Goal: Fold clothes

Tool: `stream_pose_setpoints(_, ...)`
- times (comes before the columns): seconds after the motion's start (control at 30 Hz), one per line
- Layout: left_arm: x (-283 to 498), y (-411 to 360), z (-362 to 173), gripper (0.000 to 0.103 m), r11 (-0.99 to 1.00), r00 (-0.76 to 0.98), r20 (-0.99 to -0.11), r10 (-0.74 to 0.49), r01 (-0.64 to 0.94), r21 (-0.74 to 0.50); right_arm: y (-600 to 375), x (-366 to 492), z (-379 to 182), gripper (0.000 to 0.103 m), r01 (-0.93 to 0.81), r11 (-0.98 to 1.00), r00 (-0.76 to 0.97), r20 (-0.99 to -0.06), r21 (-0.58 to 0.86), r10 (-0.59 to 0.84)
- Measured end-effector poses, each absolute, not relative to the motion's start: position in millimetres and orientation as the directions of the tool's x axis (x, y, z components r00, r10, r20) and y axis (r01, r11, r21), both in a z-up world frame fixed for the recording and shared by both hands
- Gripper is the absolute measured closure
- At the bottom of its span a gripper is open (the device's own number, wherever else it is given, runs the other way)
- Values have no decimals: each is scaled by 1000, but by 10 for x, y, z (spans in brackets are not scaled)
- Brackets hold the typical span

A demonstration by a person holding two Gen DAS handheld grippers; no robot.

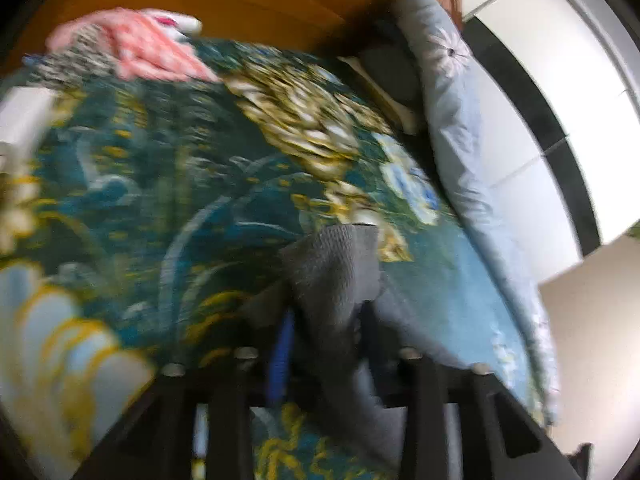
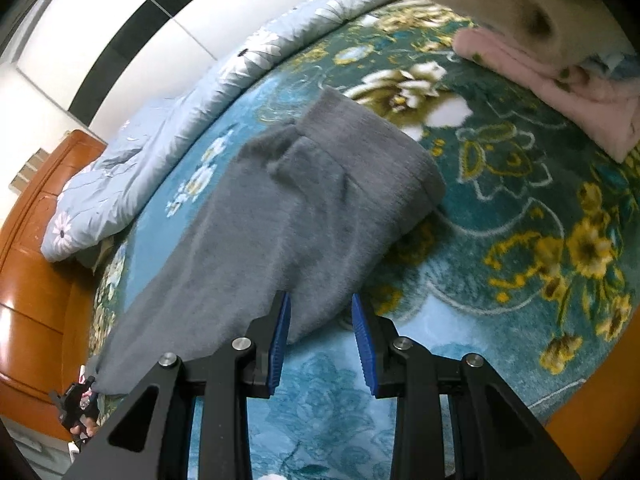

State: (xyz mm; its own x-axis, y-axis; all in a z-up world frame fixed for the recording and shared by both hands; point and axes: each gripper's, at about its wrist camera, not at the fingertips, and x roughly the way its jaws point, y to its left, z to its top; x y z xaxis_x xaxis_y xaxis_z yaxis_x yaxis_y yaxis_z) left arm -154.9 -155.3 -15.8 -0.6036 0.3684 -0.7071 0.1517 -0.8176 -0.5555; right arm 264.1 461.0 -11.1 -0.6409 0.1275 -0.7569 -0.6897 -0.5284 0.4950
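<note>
Garment (image 2: 300,200) sits within spread right tool (image 2: 320,320); left tool's (image 1: 324,344) blurred view leaves grip unclear.

You could not read any text, label, brand or number in either view. The floral blanket (image 2: 500,184) and the grey garment (image 2: 280,216) carried only patterns and plain knit, without any writing.

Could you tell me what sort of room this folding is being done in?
Most likely a bedroom: the grey garment lies on a bed spread with a teal floral blanket, a pale blue quilt bunched along one edge, and a wooden bed frame beside it.
</note>
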Motion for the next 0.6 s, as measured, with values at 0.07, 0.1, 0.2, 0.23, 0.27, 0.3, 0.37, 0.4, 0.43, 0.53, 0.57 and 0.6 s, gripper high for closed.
stream_pose_setpoints(0.07,-1543,-1577,-243,42,-811,-586,-721,369,176,-558,4634,2618,-139,70,-691,-520,-642,-757,502,122)
stream_pose_setpoints(0.1,-1561,-1588,-299,42,-797,-570,-724,388,186,-574,4651,2614,-161,71,-693,-511,-643,-757,509,118)
stream_pose_setpoints(0.2,-1593,-1595,-321,41,-790,-570,-723,391,195,-581,4688,2632,-228,71,-699,-480,-649,-753,531,112)
stream_pose_setpoints(0.23,-1610,-1581,-325,41,-794,-565,-728,387,198,-575,4708,2658,-250,70,-700,-468,-652,-750,539,112)
stream_pose_setpoints(0.27,-1628,-1559,-321,41,-799,-563,-734,379,201,-567,4737,2692,-264,70,-702,-454,-656,-746,548,114)
stream_pose_setpoints(0.3,-1638,-1542,-315,41,-802,-563,-736,376,200,-563,4768,2728,-274,70,-704,-441,-660,-742,557,117)
stream_pose_setpoints(0.37,-1691,-1490,-320,43,-803,-558,-734,388,186,-566,4845,2808,-292,70,-705,-407,-674,-728,581,127)
stream_pose_setpoints(0.4,-1720,-1468,-339,43,-802,-555,-735,390,188,-568,4894,2847,-304,70,-706,-386,-680,-720,593,136)
stream_pose_setpoints(0.43,-1739,-1451,-352,46,-802,-556,-738,383,196,-564,4940,2880,-318,68,-709,-366,-684,-715,603,147)
stream_pose_setpoints(0.53,-1761,-1415,-339,67,-796,-565,-731,382,201,-571,5072,2968,-356,57,-707,-312,-699,-694,634,174)
stream_pose_setpoints(0.57,-1766,-1420,-345,69,-783,-567,-724,394,206,-588,5119,2978,-375,57,-697,-298,-711,-681,652,173)
stream_pose_setpoints(0.6,-1769,-1431,-348,72,-771,-570,-719,398,216,-598,5168,2980,-397,57,-682,-285,-727,-666,673,168)
